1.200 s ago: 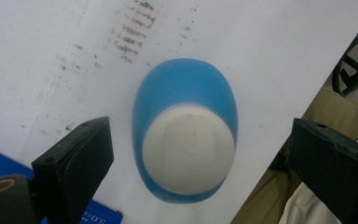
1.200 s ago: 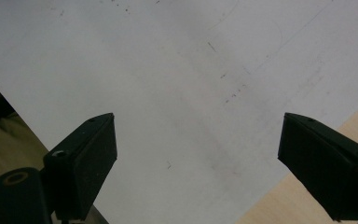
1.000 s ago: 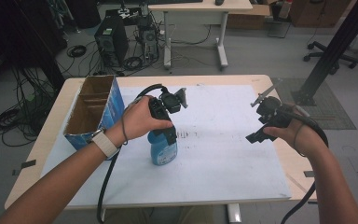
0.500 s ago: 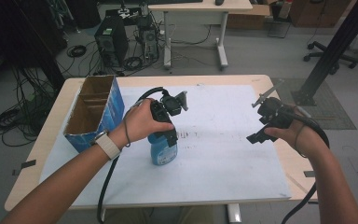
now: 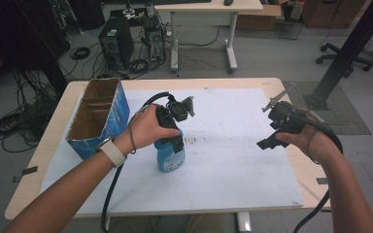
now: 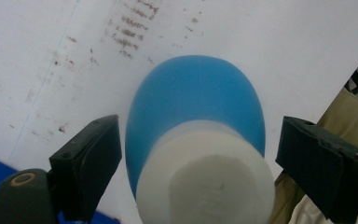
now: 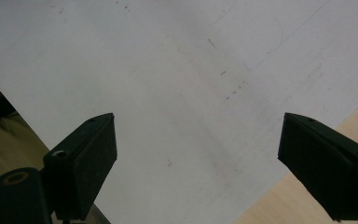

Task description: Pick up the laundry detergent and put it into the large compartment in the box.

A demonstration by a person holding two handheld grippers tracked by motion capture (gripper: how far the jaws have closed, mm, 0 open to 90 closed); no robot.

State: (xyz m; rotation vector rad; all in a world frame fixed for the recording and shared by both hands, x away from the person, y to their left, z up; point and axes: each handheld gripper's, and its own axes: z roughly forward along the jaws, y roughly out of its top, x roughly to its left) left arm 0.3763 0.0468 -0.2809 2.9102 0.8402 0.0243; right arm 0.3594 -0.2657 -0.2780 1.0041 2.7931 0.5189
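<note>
high view: above, facing forward-down | gripper views: close, downward | shared: white sheet (image 5: 233,145)

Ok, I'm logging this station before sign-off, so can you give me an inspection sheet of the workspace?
Surface: wooden table under a white sheet with dark scuff marks.
Job's things: blue bottle, white cap, upright.
Clutter: open blue cardboard box at left.
Grippers: left tongs have just been closing around the bottle's neck, gap showing at the right side; right tongs open over bare sheet.
Cables: black cable from the left tongs.
Surroundings: computer tower, floor cables, desk, office chair.
</note>
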